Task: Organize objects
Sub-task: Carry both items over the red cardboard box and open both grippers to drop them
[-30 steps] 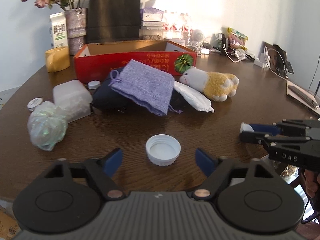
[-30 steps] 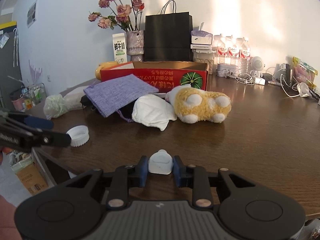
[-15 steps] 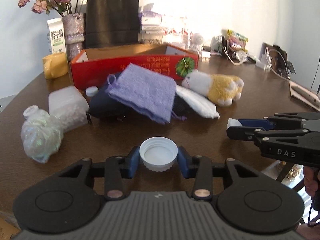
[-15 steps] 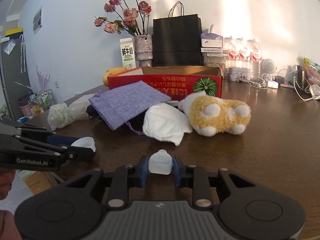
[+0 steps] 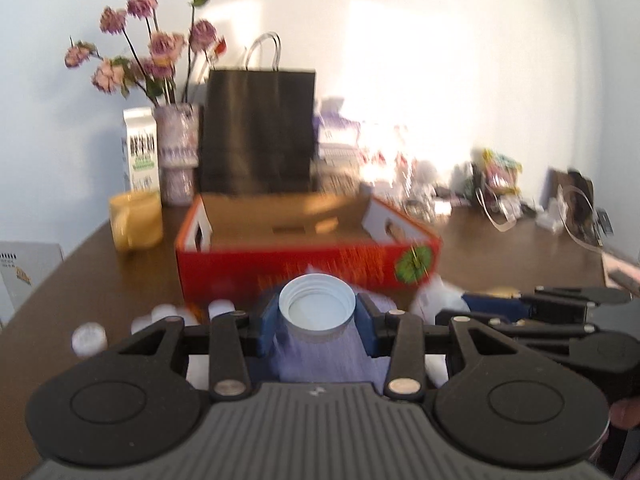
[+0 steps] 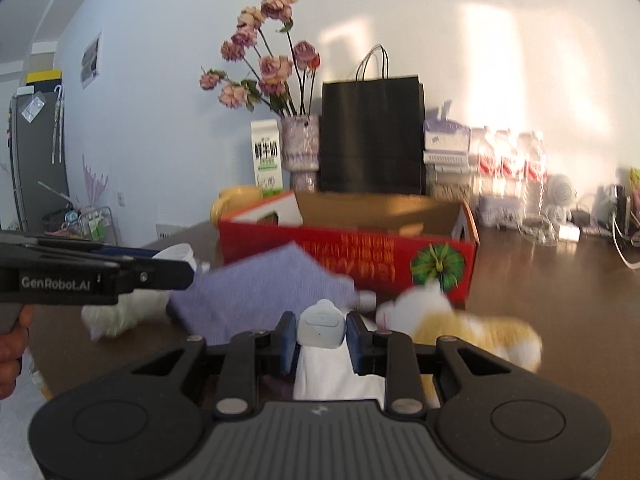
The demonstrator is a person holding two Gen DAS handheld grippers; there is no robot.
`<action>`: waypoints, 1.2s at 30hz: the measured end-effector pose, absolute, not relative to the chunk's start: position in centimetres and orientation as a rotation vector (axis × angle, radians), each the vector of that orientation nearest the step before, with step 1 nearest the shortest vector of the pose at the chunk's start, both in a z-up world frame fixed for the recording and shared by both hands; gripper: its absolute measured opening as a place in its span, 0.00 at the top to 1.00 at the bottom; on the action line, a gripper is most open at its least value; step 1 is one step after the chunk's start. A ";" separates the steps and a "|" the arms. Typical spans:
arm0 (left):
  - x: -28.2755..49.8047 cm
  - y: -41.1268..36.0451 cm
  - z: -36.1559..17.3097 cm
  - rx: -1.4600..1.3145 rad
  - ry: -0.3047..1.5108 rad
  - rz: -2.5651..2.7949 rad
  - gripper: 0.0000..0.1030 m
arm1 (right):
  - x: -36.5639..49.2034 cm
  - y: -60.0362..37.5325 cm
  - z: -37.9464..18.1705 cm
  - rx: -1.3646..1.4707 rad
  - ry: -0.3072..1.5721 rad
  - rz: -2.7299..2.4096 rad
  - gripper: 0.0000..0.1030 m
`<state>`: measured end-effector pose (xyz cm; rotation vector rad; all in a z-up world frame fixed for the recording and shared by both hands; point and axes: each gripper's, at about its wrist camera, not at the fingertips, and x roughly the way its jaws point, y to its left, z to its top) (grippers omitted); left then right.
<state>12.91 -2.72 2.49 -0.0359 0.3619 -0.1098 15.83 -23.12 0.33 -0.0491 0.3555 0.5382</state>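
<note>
Pinching a white cap (image 5: 317,307), left fingers (image 5: 269,322); right fingers (image 6: 288,340) a white case (image 6: 322,329).

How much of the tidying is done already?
Nothing seems put away yet: the red cardboard box looks empty. In hand now: the left tongs grip a white jar lid, and the right tongs grip a small white gadget. Still lying on the table in front of the box: the purple cloth pouch, the plush toy and a white cloth.

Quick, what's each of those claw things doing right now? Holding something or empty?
Left gripper: closed on a white jar lid.
Right gripper: closed on a small white plastic piece.
</note>
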 end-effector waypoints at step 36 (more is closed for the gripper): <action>34.0 0.5 2.4 -0.179 0.435 0.054 0.60 | 37.1 -16.1 2.0 -0.071 0.468 0.341 0.75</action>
